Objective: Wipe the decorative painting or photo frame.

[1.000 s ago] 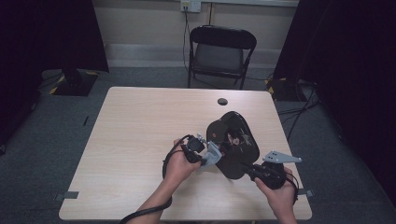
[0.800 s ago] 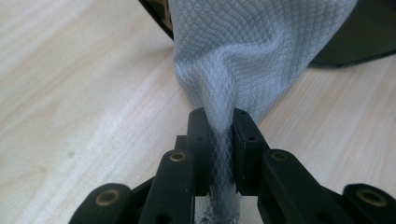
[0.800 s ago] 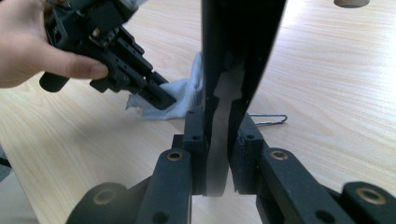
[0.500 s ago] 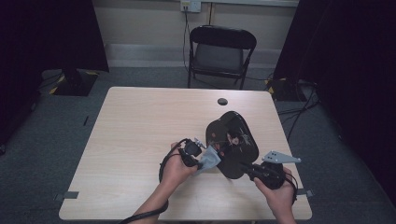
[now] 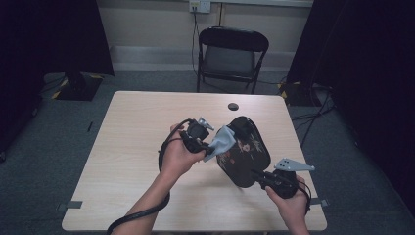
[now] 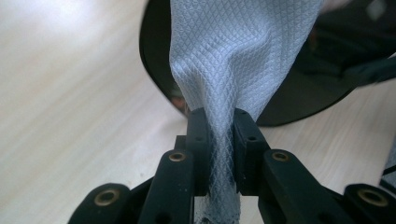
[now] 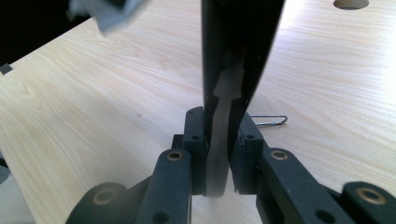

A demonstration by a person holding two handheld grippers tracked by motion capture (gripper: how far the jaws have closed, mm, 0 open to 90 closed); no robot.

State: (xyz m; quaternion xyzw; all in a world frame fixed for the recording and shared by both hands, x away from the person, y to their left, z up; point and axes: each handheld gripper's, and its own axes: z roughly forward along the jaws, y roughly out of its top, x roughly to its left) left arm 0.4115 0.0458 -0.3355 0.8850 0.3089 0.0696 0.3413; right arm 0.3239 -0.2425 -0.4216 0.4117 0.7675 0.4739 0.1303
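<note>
A black oval tray [image 5: 247, 154] with a floral pattern is held tilted above the table, its rim pinched by my right gripper [image 5: 258, 177]. In the right gripper view the tray's edge [image 7: 238, 42] rises straight up out of the shut right gripper [image 7: 218, 122]. My left gripper [image 5: 206, 146] is shut on a pale blue-grey cloth [image 5: 219, 142] that lies against the tray's left face. Seen from the left gripper [image 6: 218, 122], the waffle-weave cloth [image 6: 238, 60] fans out over the dark tray [image 6: 299, 95].
The light wooden table [image 5: 132, 147] has a round cable hole [image 5: 233, 106] near its far edge. A small bent wire clip [image 7: 268, 120] lies on the tabletop behind the tray. A black folding chair [image 5: 230, 54] stands beyond the table.
My left gripper has moved away from the person with the cloth, sliding up along the tray's left side. The right gripper and tray have barely shifted.
</note>
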